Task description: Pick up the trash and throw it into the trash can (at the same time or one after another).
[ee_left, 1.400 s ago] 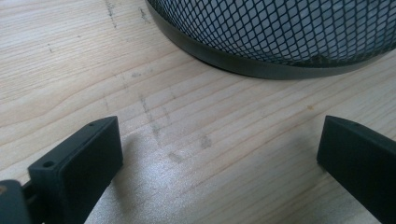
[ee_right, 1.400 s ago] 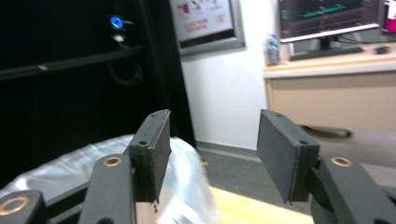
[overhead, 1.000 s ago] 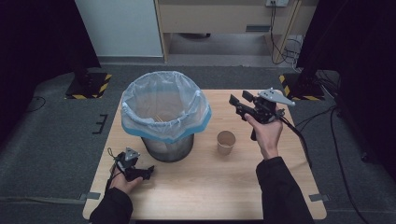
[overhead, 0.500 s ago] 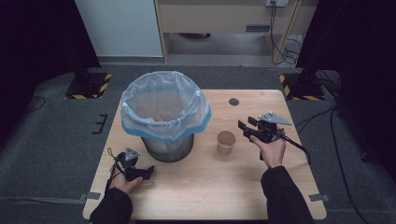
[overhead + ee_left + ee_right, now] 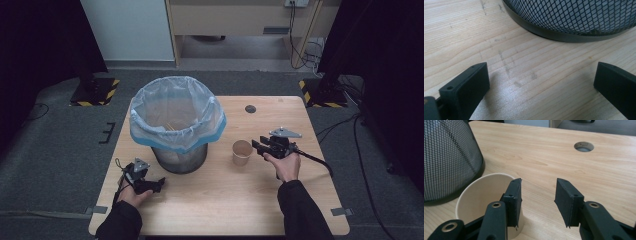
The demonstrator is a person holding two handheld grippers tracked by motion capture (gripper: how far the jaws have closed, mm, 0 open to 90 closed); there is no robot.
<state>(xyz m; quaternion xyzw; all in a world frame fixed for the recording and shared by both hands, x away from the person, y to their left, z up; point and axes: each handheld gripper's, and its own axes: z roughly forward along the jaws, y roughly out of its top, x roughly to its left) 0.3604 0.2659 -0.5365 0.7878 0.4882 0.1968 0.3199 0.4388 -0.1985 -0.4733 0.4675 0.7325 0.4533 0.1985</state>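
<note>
Resting at the near left of the tabletop [image 5: 220, 200], the left gripper [image 5: 150, 184] lies low in the person's hand, and in the left gripper view its jaws stand wide apart with only bare wood between them. Just beyond it stands the black mesh bin [image 5: 181, 159], lined with a pale blue bag [image 5: 175, 112] whose edge folds over the rim. To the right of the bin, near the middle of the tabletop, the paper cup [image 5: 242, 152] stands upright and looks empty. The right gripper [image 5: 261, 146] is just beside the cup on its right side, pointing left toward it. Its jaws have just been closing, yet they are half apart and nothing is between them. In the right gripper view one jaw lies over the cup's rim [image 5: 486, 195]; I cannot tell if it touches. Farther back, a round cable hole [image 5: 250, 108] sits in the wood.
</note>
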